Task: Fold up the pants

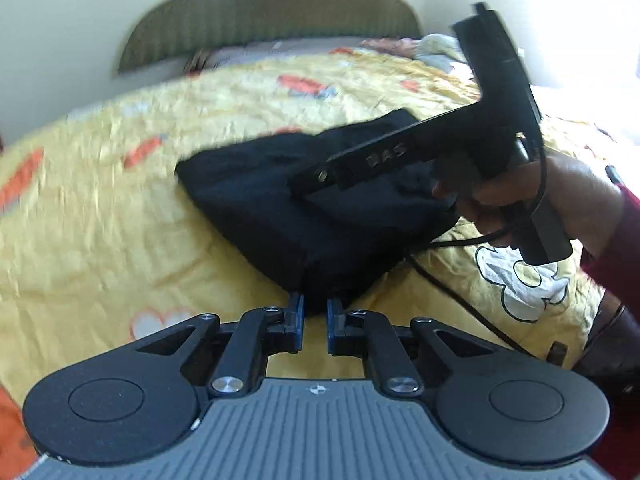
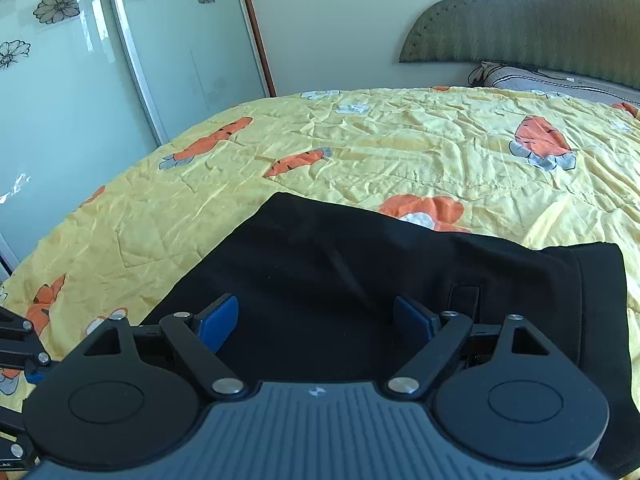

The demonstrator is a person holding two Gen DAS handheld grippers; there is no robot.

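Note:
The black pants (image 1: 288, 204) lie folded in a thick bundle on the yellow bedspread (image 1: 100, 208). My left gripper (image 1: 315, 306) is shut on the near edge of the pants, its blue-padded fingers pinching the cloth. The right gripper's black body (image 1: 432, 144) shows in the left wrist view, held by a hand above the right side of the pants. In the right wrist view the pants (image 2: 340, 280) spread flat below, and my right gripper (image 2: 316, 322) hovers just over them, open and empty.
The bedspread (image 2: 360, 152) has orange carrot and white flower prints. A green padded headboard (image 2: 540, 28) and a pillow (image 2: 540, 78) lie at the far end. Glass sliding doors (image 2: 80, 80) stand beside the bed. A black cable (image 1: 460, 284) runs across the spread.

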